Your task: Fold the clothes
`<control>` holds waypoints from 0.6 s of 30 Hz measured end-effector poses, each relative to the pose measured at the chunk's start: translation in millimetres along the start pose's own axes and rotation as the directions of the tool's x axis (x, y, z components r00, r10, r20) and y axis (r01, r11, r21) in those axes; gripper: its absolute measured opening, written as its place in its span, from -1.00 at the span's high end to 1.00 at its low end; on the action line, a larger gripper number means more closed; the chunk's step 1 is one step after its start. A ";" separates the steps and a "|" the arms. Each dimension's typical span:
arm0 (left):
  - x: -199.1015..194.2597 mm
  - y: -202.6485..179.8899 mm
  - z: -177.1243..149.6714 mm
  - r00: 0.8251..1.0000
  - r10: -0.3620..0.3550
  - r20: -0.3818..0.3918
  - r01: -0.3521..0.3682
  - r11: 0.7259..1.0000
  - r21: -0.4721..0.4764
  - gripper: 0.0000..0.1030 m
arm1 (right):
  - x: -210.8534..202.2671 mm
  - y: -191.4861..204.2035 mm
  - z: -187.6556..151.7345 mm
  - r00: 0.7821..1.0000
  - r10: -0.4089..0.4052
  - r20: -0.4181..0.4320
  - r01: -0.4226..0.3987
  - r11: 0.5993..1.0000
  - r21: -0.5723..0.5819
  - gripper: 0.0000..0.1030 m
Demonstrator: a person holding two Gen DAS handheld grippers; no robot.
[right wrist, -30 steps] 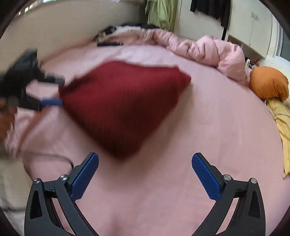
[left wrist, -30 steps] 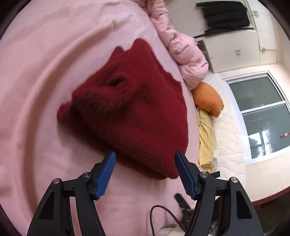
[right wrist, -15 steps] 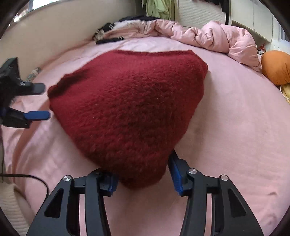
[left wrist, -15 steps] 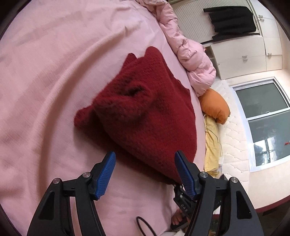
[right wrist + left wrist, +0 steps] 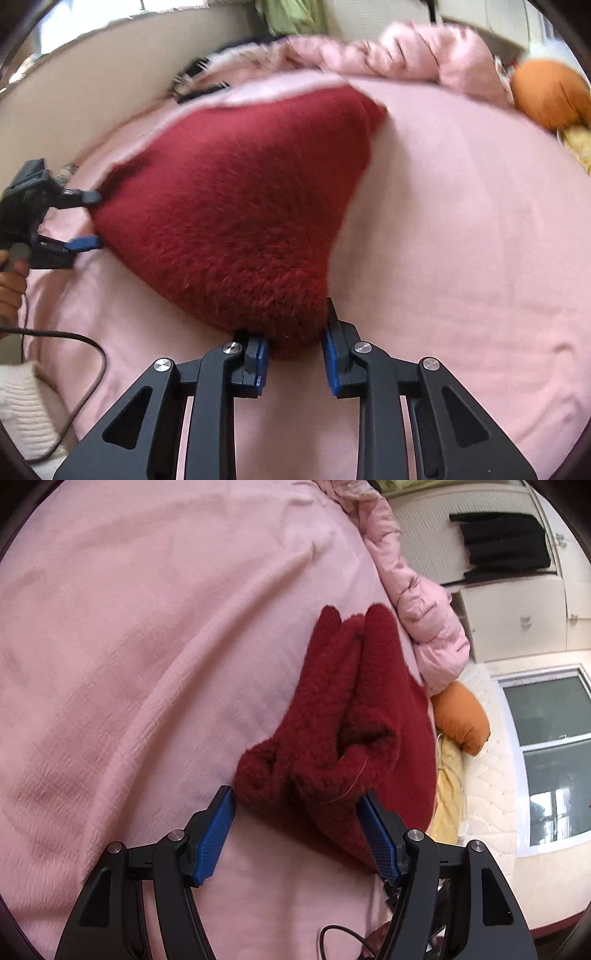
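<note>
The red sweater (image 5: pixel 354 738) is viewed close, downward along the left gripper (image 5: pixel 299 823); it is shared, seen from another side, along the right gripper (image 5: pixel 295 350).

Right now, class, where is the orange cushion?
In the left wrist view the orange cushion lies at the bed's right edge, between the pink quilt and a yellow cloth, just beyond the red sweater.

One red sweater (image 5: pixel 369 716), two grippers, perhaps one orange cushion (image 5: pixel 460 716).

Dark red sweater (image 5: pixel 343 716), pink bedsheet (image 5: pixel 147 627)
</note>
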State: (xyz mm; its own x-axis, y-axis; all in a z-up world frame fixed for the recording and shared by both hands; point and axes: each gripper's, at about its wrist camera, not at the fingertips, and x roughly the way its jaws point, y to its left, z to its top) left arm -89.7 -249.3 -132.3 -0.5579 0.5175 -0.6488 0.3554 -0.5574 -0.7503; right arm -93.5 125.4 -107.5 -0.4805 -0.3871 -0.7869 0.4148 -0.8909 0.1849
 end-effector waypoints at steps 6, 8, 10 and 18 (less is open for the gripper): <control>-23.0 -5.8 -5.9 0.983 -0.179 0.030 0.180 0.981 -0.071 -0.30 | -61.2 -2.3 14.5 0.999 0.052 0.016 -0.053 0.996 0.072 -0.14; -15.7 -19.6 -4.7 0.981 -0.192 0.003 0.192 0.980 -0.052 -0.30 | -81.7 -11.7 22.4 0.978 0.207 0.009 -0.206 0.965 0.162 -0.28; -4.2 -31.2 -4.5 0.982 -0.187 -0.019 0.187 0.982 -0.033 -0.30 | -79.4 -22.8 34.5 0.894 0.446 -0.043 -0.405 0.846 0.347 -0.54; 16.2 -30.0 -4.9 0.979 -0.202 -0.035 0.196 0.973 -0.124 -0.31 | -7.1 -13.4 58.2 0.771 0.628 -0.107 -0.444 0.650 0.617 -0.55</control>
State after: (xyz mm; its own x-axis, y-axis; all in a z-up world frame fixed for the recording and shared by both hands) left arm -105.8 -221.1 -120.9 -0.5918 0.6417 -0.4878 0.3289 -0.3602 -0.8730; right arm -140.6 126.2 -70.2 -0.0268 -0.8324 -0.5536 0.0062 -0.5539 0.8326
